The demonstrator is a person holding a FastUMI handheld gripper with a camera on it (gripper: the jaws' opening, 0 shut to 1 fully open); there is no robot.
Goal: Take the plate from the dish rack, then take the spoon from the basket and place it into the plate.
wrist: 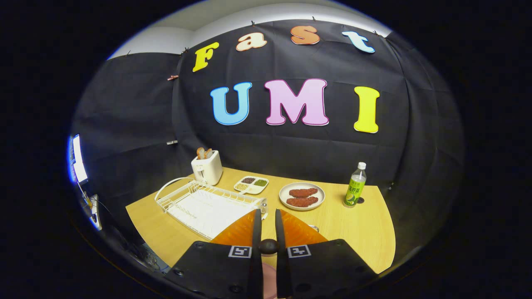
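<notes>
My gripper [266, 218] hovers low over the near part of the wooden table. Its fingers stand close together and press on a small dark rounded piece [268, 246], which looks like the spoon seen end-on. A pinkish length runs back from it between the finger bases. An orange plate [297, 232] lies on the table right under the fingertips and spreads out on both sides of them. The white wire dish rack [203, 205] stands just beyond the fingers to the left, with no dish in it.
Behind the rack stands a white toaster [206, 167] with bread in it. A divided dish of grains [251, 185] and a plate with two pieces of meat [302, 196] sit mid-table. A green bottle [355, 187] stands at the right. A small metal piece [314, 227] lies beside the orange plate.
</notes>
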